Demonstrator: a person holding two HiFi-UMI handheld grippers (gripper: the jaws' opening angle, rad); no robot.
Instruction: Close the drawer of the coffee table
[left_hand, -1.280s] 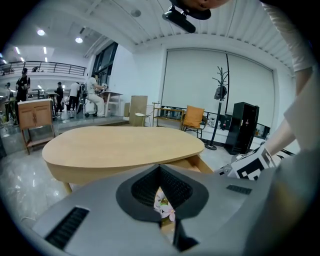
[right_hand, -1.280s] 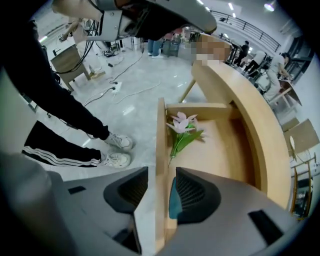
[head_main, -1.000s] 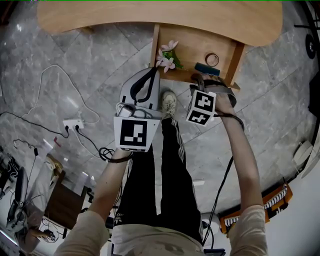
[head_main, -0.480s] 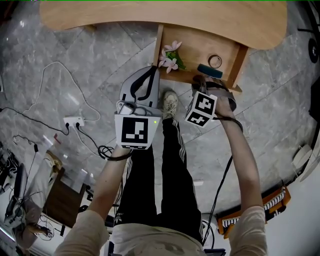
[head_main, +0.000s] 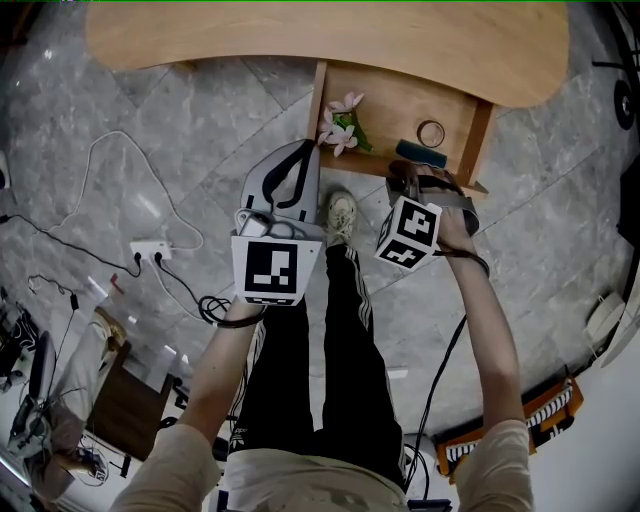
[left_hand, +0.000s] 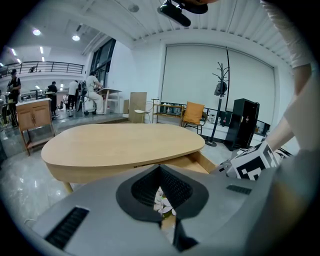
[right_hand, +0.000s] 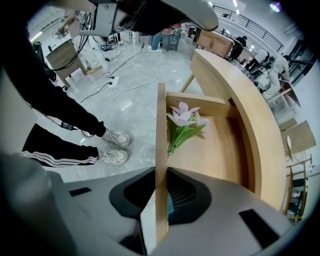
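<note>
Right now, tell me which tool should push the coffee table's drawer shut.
Right. The right tool is clamped on the drawer front, ready to push in. The left tool holds nothing and hangs outside the drawer's corner.

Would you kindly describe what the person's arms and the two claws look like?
Each claw is a grey shell with black ribbed pads: the left claw and right claw. Each carries a white cube with black square markers. Black straps circle both wrists, and a black cable trails from the right one. The sleeves are short and beige.
</note>
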